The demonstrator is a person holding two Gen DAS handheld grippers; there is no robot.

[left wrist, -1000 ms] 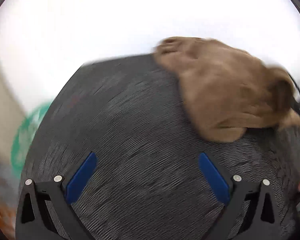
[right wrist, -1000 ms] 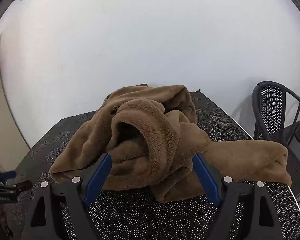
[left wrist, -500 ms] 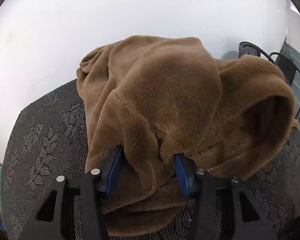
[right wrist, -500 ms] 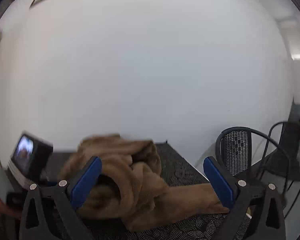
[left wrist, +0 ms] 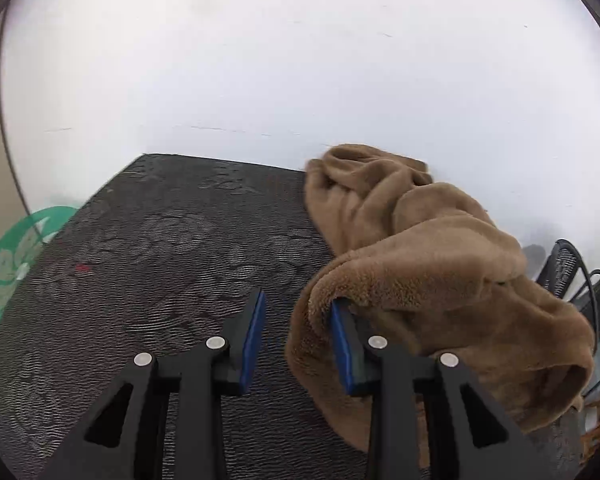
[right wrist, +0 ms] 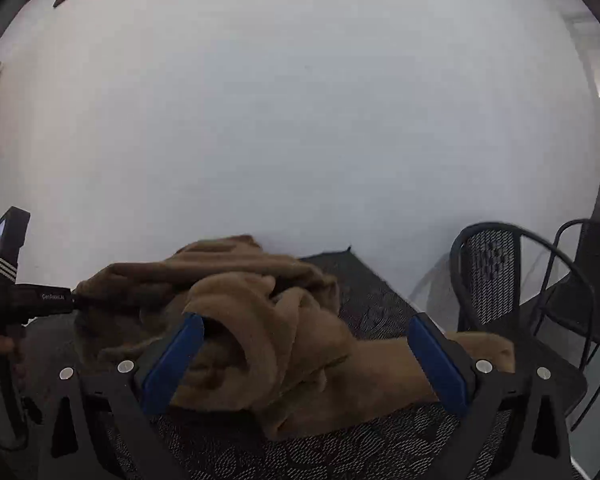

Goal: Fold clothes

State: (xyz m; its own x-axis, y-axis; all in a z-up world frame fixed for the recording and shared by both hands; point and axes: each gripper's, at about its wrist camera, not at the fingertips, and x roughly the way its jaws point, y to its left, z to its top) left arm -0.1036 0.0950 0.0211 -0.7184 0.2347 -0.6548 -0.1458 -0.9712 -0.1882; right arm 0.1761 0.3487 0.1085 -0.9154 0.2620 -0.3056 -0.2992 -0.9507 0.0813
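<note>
A brown fleece garment (left wrist: 440,280) lies bunched on the right part of the dark patterned table (left wrist: 160,240). My left gripper (left wrist: 298,300) is narrowly open. A fold of the fleece drapes over its right finger (left wrist: 342,344), and bare table shows beside its left finger (left wrist: 254,336). In the right wrist view the garment (right wrist: 260,320) is heaped on the table (right wrist: 364,292), one part trailing right. My right gripper (right wrist: 306,320) is wide open just in front of the heap and holds nothing. The left gripper's body (right wrist: 24,304) reaches into the heap from the left.
Black mesh metal chairs (right wrist: 492,264) stand beyond the table's right edge, also in the left wrist view as chairs (left wrist: 560,264). A green patterned object (left wrist: 16,248) sits off the table's left side. A white wall backs the table.
The left gripper has swung left, so the fleece now sits at its right instead of filling the view, and its fingers stand closer together. The right gripper stays wide open, its view tilted slightly down.
</note>
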